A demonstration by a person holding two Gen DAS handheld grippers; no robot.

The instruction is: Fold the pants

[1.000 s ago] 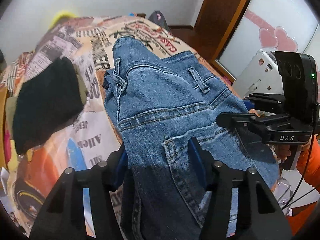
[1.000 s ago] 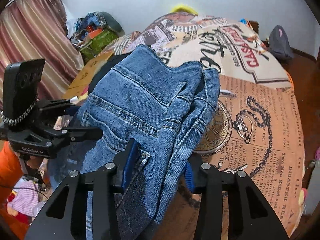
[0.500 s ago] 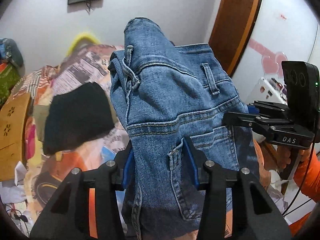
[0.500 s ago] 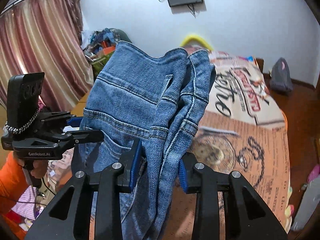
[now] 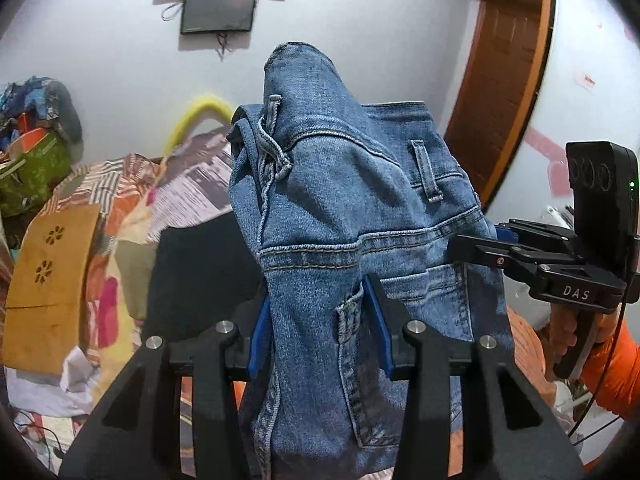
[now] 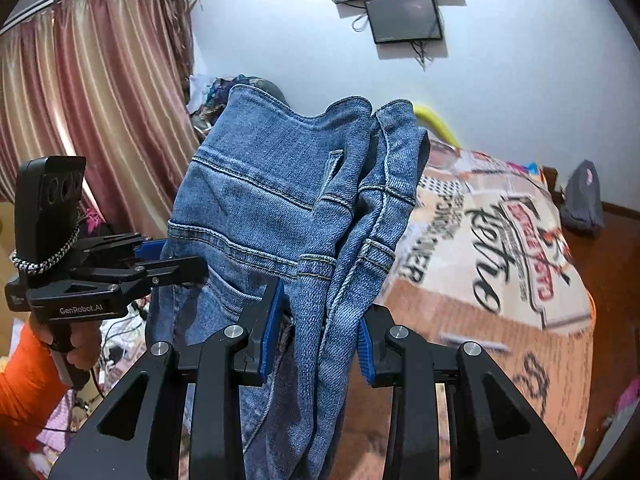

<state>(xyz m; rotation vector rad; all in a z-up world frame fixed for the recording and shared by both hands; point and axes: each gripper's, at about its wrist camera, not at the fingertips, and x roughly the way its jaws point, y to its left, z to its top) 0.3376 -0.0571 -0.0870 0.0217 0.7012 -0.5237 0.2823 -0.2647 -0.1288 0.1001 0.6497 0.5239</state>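
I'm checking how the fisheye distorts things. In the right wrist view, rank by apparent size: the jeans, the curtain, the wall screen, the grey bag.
1. jeans, though nearness to the camera inflates them
2. curtain
3. wall screen
4. grey bag, close to the screen, so unsure

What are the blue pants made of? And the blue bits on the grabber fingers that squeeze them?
The jeans look like denim: faded blue woven cotton, matte, with tan double stitching, belt loops and a patch pocket. The pads on the left gripper look like ridged blue rubber or soft plastic, though which is hard to tell; the fingers behind them seem hard matte black plastic.
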